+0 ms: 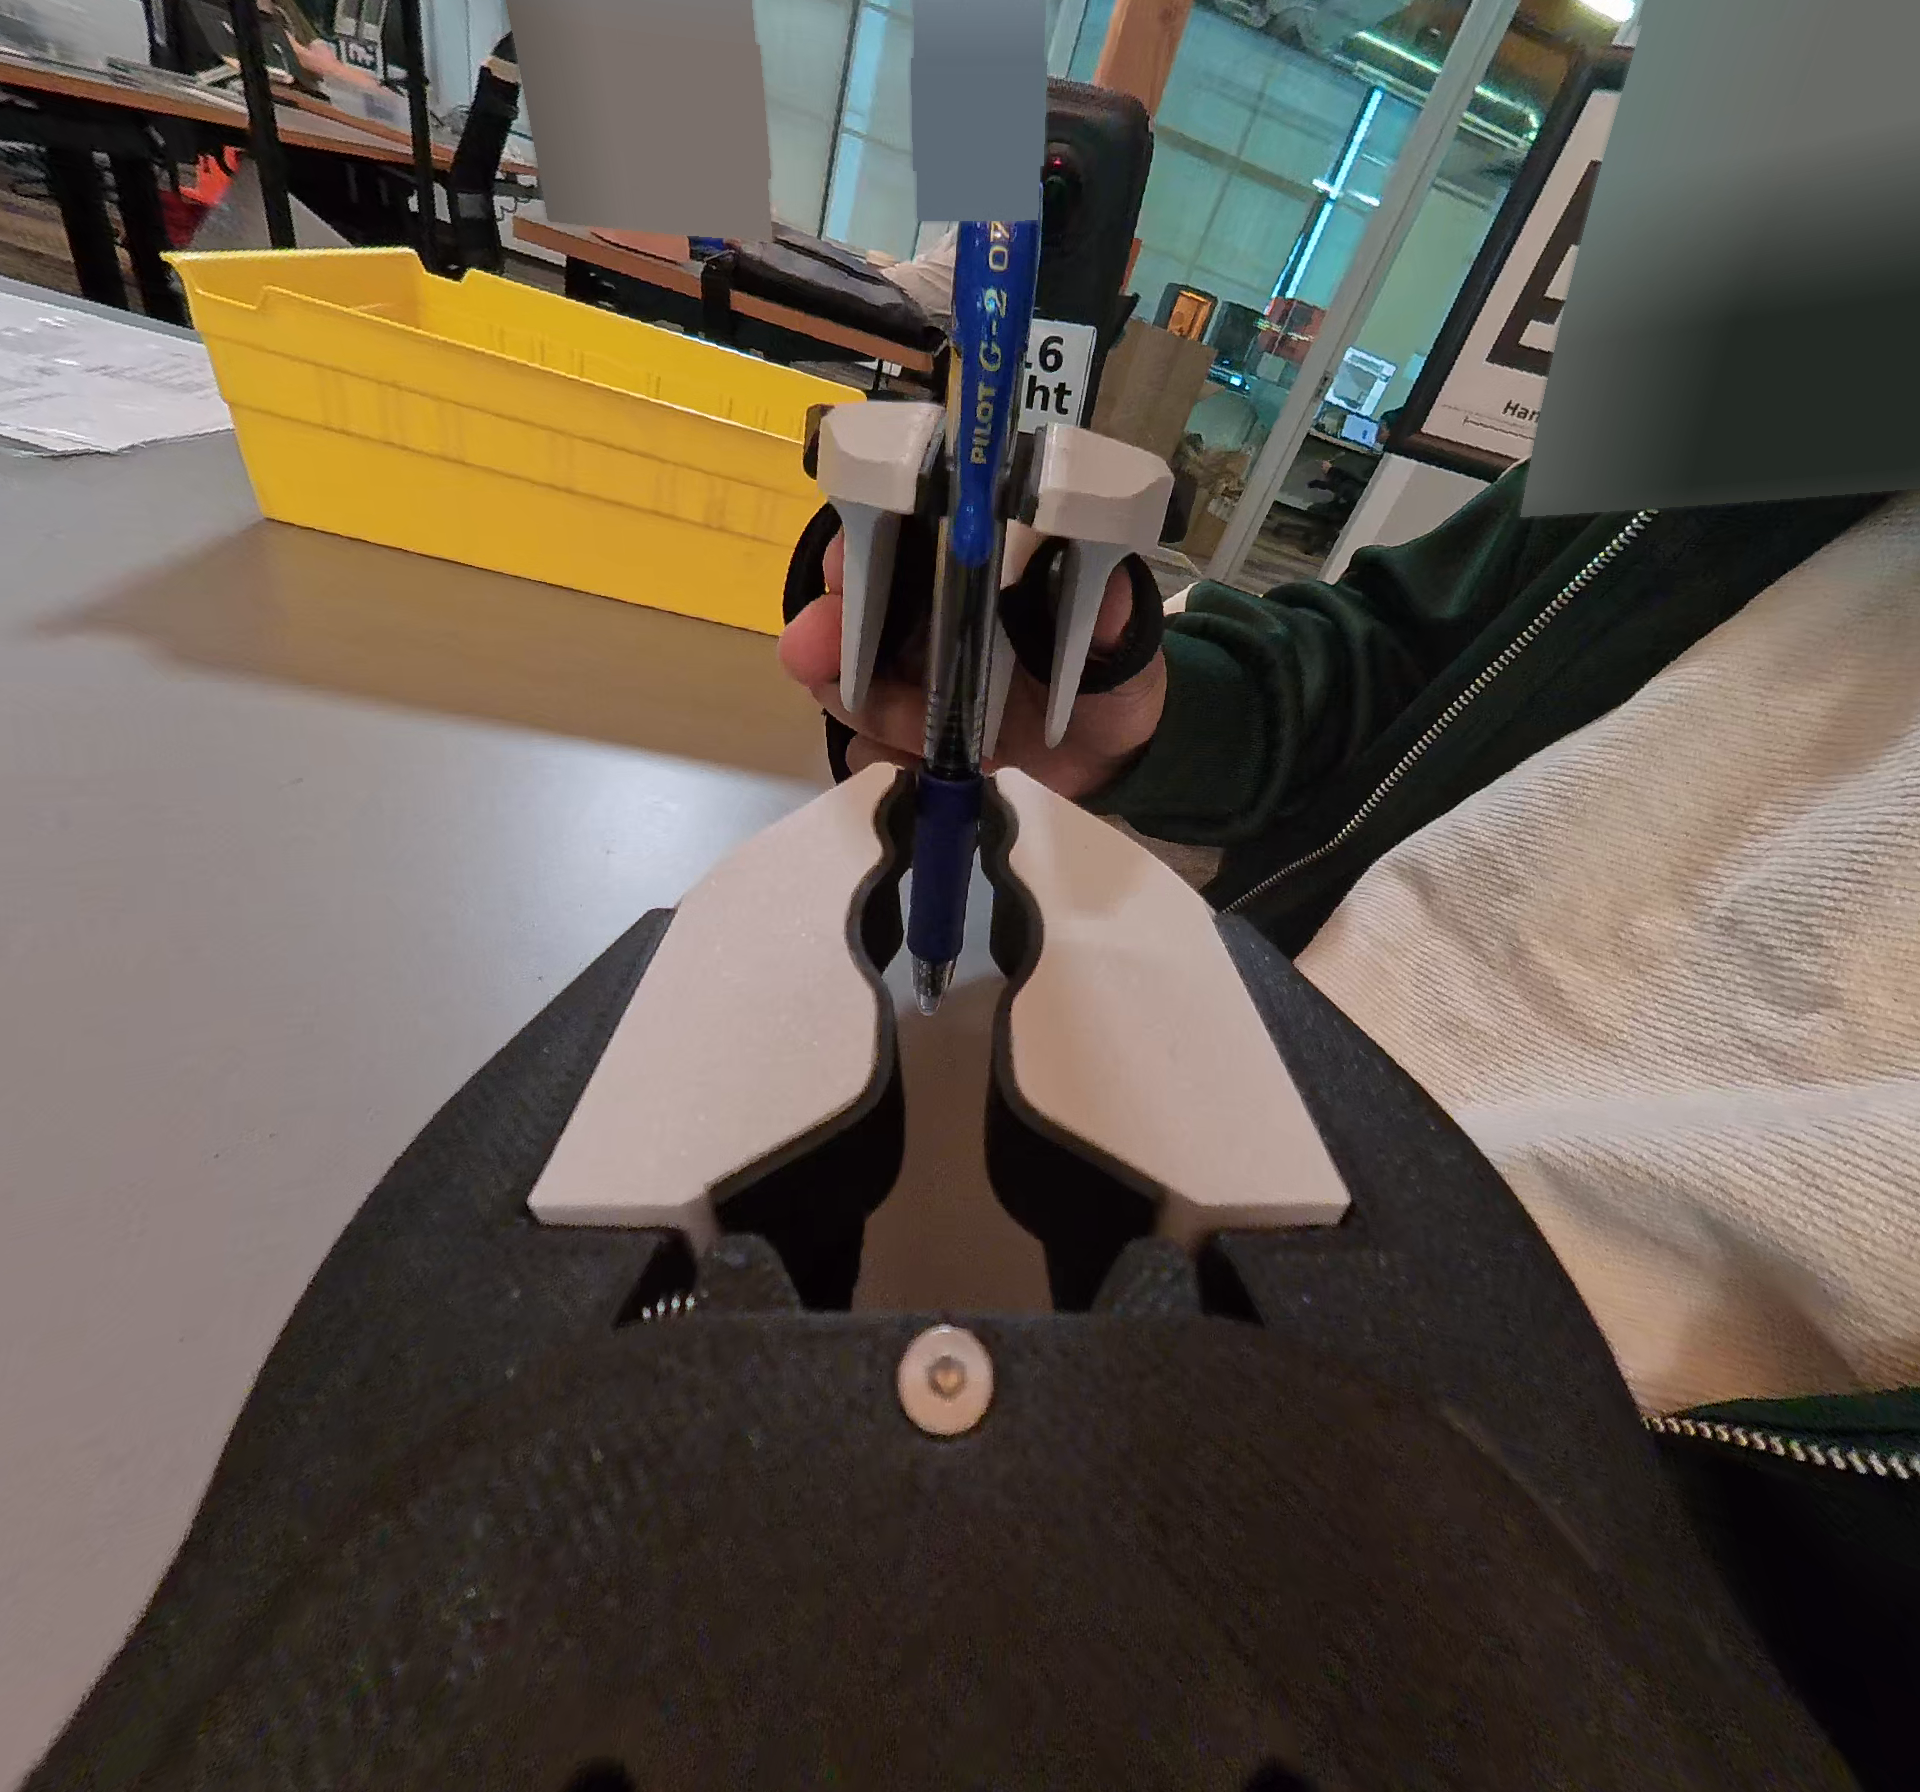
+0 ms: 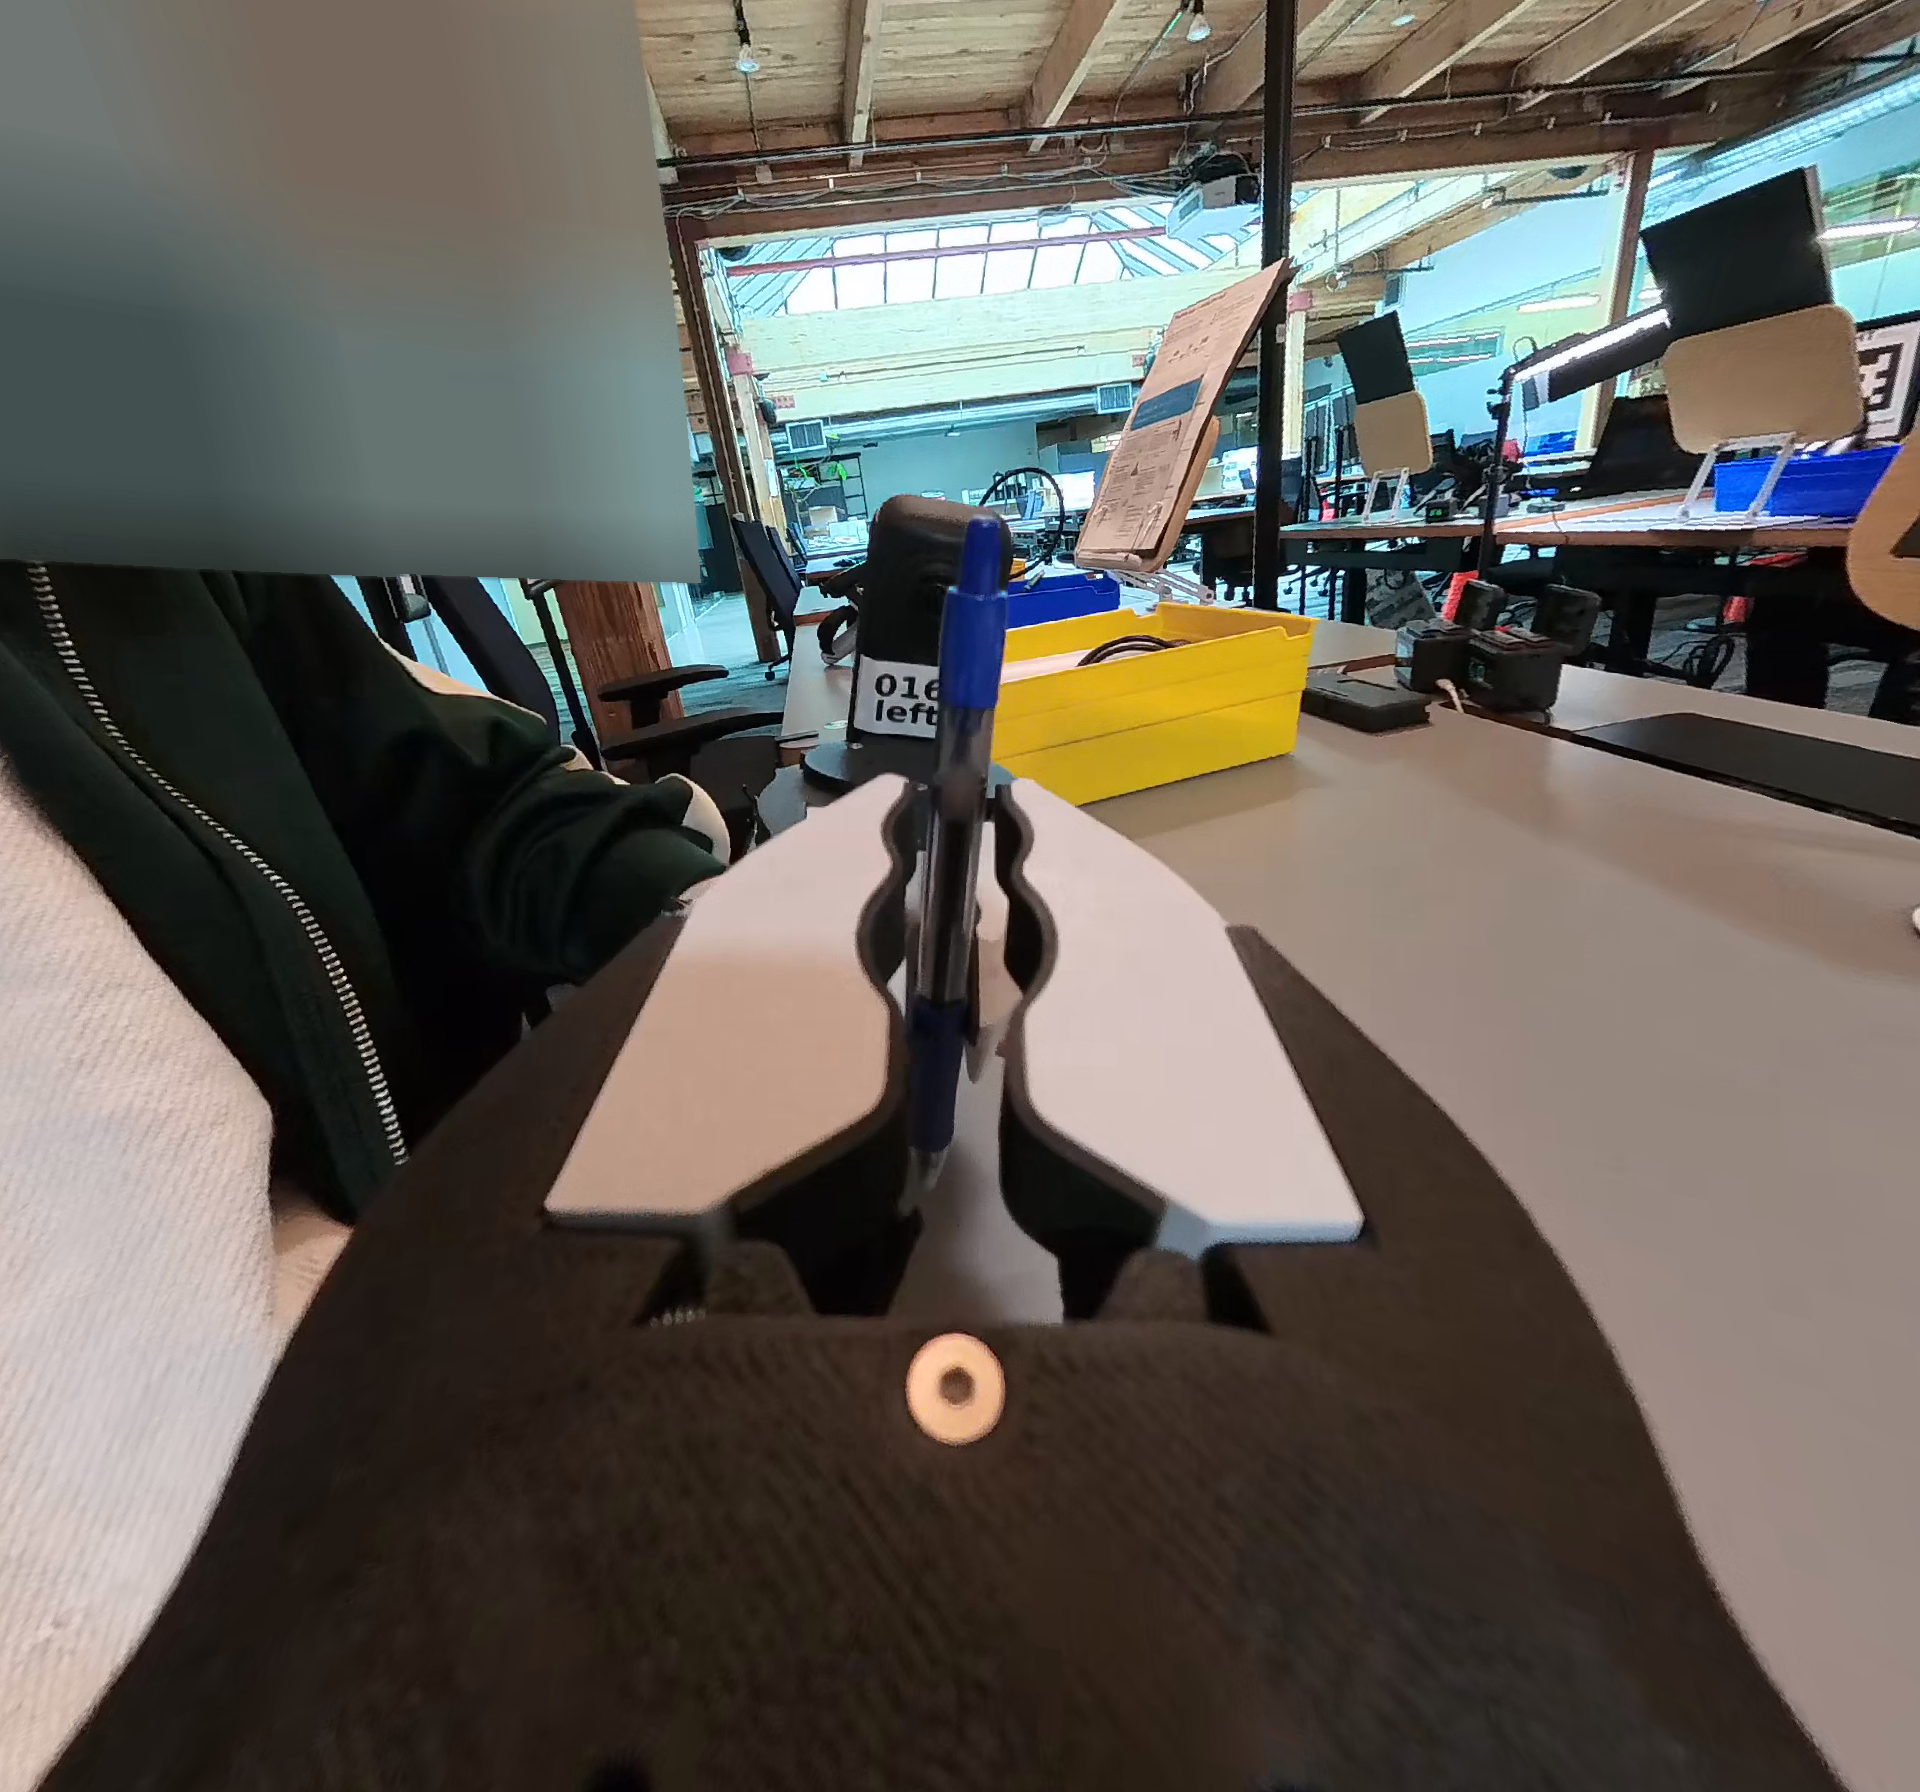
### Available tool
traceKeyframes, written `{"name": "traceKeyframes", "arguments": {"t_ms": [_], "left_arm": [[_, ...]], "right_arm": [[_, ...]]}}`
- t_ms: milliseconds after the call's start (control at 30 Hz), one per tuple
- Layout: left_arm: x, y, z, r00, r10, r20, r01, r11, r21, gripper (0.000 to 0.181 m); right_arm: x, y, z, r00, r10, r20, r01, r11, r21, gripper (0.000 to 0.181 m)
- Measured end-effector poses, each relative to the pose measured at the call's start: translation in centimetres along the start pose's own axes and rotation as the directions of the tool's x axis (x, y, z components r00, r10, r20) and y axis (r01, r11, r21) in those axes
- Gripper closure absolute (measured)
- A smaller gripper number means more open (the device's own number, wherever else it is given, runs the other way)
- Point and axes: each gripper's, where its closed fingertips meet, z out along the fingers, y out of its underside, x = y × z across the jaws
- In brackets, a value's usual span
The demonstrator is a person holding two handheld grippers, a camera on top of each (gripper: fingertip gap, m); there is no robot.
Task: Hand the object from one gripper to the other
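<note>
The blue pen (image 1: 982,454) stands upright, pinched (it seems) by both the left gripper (image 1: 943,792) and the right gripper (image 2: 951,807), so one should loosen only after the other holds firmly.

My left gripper (image 1: 940,786) and right gripper (image 1: 975,485) face each other, tips nearly meeting; both jaws narrowed onto same upright pen (image 1: 971,537). Hand (image 1: 997,703) holds right gripper.
</note>
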Motion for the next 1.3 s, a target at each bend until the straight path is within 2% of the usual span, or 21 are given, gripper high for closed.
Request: {"name": "traceKeyframes", "arguments": {"t_ms": [500,700,933,1033,1200,1300], "left_arm": [[0.1,0.1,0.1,1.0,-0.028,-0.012,0.028,1.0,0.007,0.169],[-0.3,0.0,0.2,0.998,-0.06,-0.001,0.06,0.998,0.024,0.152],[-0.5,-0.4,-0.1,0.997,-0.071,0.003,0.071,0.996,0.049,0.148],[-0.7,-1.2,-0.6,0.998,-0.067,0.016,0.065,0.994,0.087,0.147],[-0.6,-4.8,-2.5,0.997,-0.035,0.075,0.017,0.973,0.23,0.149],[-0.1,-6.2,-3.2,0.995,-0.008,0.097,-0.017,0.966,0.26,0.153]], "right_arm": [[-0.2,-0.2,0.0,1.0,-0.018,-0.002,0.018,1.0,-0.005,0.171],[-0.1,-0.3,-0.2,1.0,-0.016,-0.008,0.016,1.0,0.005,0.172],[0.1,-0.2,-0.4,1.0,0.0,-0.012,0.0,1.0,0.004,0.172],[0.1,0.0,-0.2,1.0,0.005,-0.011,-0.005,1.0,-0.01,0.171],[-0.1,1.4,0.4,0.999,0.044,-0.007,-0.044,0.997,-0.059,0.171],[-0.5,2.0,0.9,0.999,0.053,0.01,-0.052,0.995,-0.086,0.171]]}}
